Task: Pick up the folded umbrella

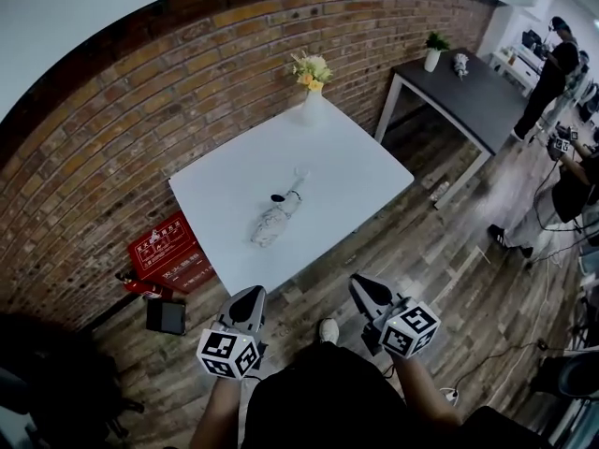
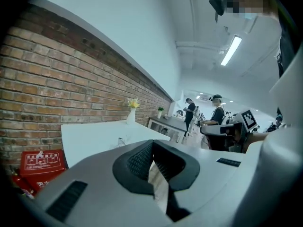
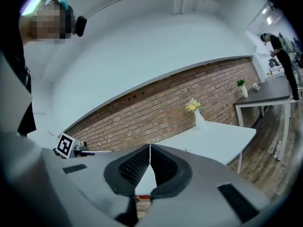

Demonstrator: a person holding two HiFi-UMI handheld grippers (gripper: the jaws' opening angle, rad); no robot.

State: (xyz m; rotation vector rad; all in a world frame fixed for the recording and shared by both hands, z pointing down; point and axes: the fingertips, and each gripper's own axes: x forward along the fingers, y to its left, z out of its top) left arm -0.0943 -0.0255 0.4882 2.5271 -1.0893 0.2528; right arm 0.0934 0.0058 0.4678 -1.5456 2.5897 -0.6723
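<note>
1. I see the folded umbrella (image 1: 272, 223), a silvery patterned bundle with a black handle end, lying on the white square table (image 1: 346, 181). It sits near the middle, angled toward the far edge.
2. Both grippers are well apart from it. They are off the table's near edge, above the wooden plank floor (image 1: 449, 251).
3. The left gripper (image 1: 249, 297) is grey with black ribbed pads and carries a marker cube at its rear. In its own view the jaws (image 2: 152, 145) are closed together with nothing held.
4. The right gripper (image 1: 361, 286) is the same. Its jaws (image 3: 150, 148) meet at the tips and are empty, and only a sliver of the table shows through the gap lower down.
5. Both grippers point toward the table, 1 on each side of me.
6. A white vase of yellow flowers (image 1: 312, 96) stands at the table's far corner, close to the red brick wall (image 1: 140, 129).
7. In the left gripper view, a small pale object on the tabletop may be the umbrella, but it is too small for me to be sure.
8. A red box (image 1: 168, 251) with white print lies on the floor left of the table, beside the wall.
9. A dark grey table (image 1: 468, 96) stands farther off to the right, with 1 small potted plant (image 1: 433, 50) on it. A person (image 1: 552, 73) in dark clothes stands beyond it.
</note>
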